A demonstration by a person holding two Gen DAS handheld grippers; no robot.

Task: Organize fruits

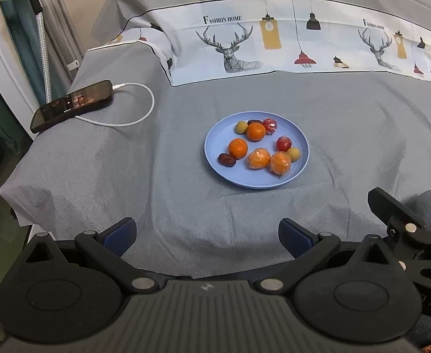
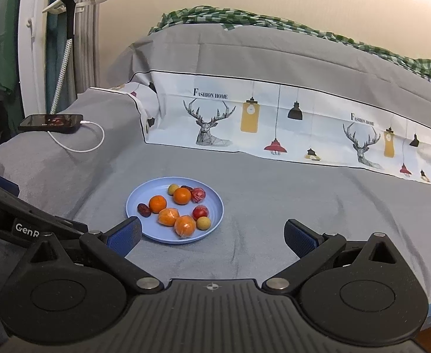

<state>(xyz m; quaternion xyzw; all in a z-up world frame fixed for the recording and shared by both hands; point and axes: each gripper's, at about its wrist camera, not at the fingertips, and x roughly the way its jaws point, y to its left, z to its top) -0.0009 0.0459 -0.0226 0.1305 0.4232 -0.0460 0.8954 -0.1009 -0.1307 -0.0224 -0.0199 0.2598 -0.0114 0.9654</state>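
Both the left gripper (image 1: 206, 236) and right gripper (image 2: 212, 236) are black, with blue pads and silver screws.

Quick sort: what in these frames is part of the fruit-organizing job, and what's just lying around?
Job:
- blue plate
- oranges, two of them in plastic wrap
- red dates
- small yellow fruits
- wrapped red fruits
- left gripper and right gripper, jaws open, holding nothing

Lying about:
- phone
- white charging cable
- deer-print bedding
- green checked cloth
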